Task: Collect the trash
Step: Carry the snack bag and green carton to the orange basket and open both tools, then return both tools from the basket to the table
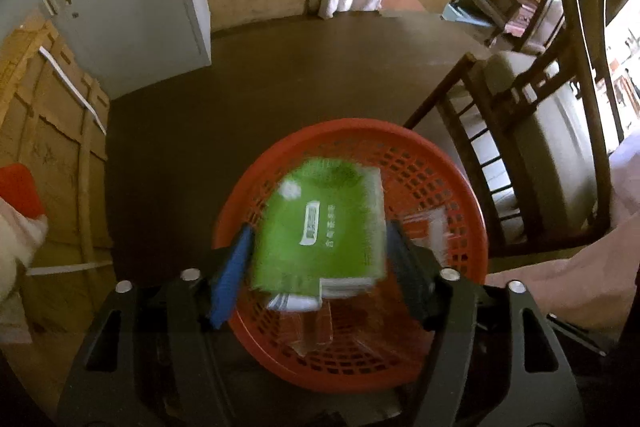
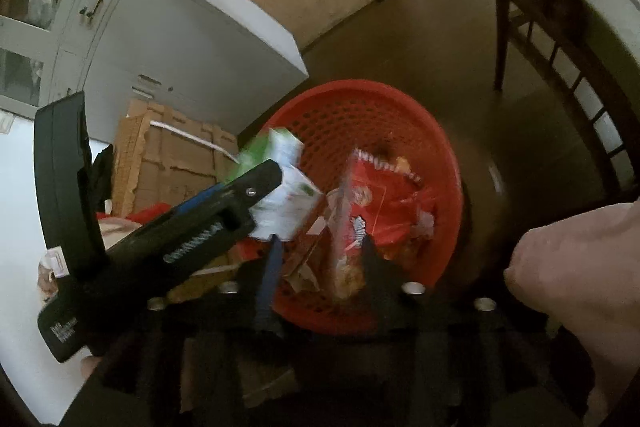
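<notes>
Dark floor fills mid-frame. Left gripper (image 1: 316, 255) stands wide, its pads flanking the blurred green carton (image 1: 320, 227) without visibly pressing it. Right gripper (image 2: 320, 259) is parted around a red snack wrapper (image 2: 372, 203). Both hang over the red basket (image 1: 440, 163), lower centre.

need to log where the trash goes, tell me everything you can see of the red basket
The red basket is round, plastic-looking, with a solid rim and lattice walls and bottom. It sits upright on the dark table beside a wooden chair. Inside lie a red snack wrapper and clear packaging. A blurred green carton hangs over it.
</notes>
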